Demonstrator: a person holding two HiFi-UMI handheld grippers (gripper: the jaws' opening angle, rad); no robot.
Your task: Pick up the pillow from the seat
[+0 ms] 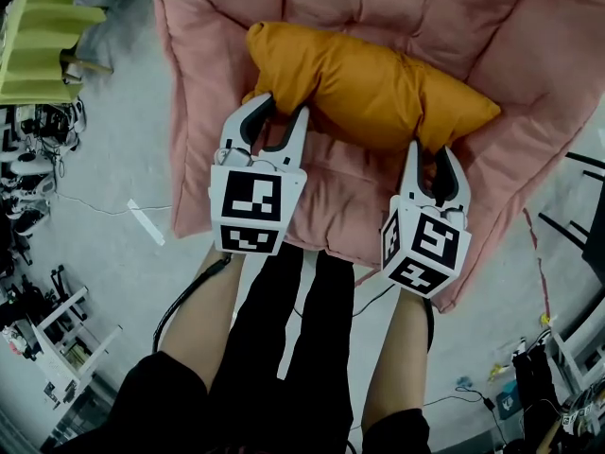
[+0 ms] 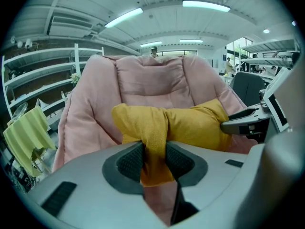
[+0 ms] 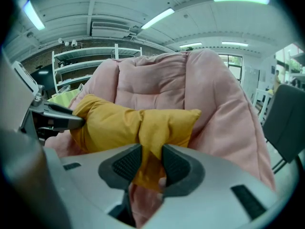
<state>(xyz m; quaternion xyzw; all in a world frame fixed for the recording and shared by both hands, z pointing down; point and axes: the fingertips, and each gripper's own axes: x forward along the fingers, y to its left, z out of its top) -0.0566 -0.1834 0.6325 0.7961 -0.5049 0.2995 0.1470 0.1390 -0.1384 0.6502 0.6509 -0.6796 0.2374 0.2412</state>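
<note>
A mustard-yellow pillow [image 1: 364, 83] lies across the pink padded seat [image 1: 378, 8]. My left gripper [image 1: 281, 112] is shut on the pillow's left near edge; in the left gripper view the yellow fabric [image 2: 155, 147] is pinched between the pads. My right gripper [image 1: 430, 151] is shut on the right near edge, with the pillow [image 3: 147, 130] bunched between its pads. The pillow puckers at both grips. In each gripper view the other gripper's jaw shows at the far side of the pillow.
The pink seat cushion [image 2: 147, 85] wraps round the pillow on three sides. A yellow-green cloth [image 1: 38, 41] hangs at the left, near metal shelving [image 2: 38, 75]. A dark chair [image 3: 286, 123] stands to the right. Cables run over the grey floor [image 1: 123, 159].
</note>
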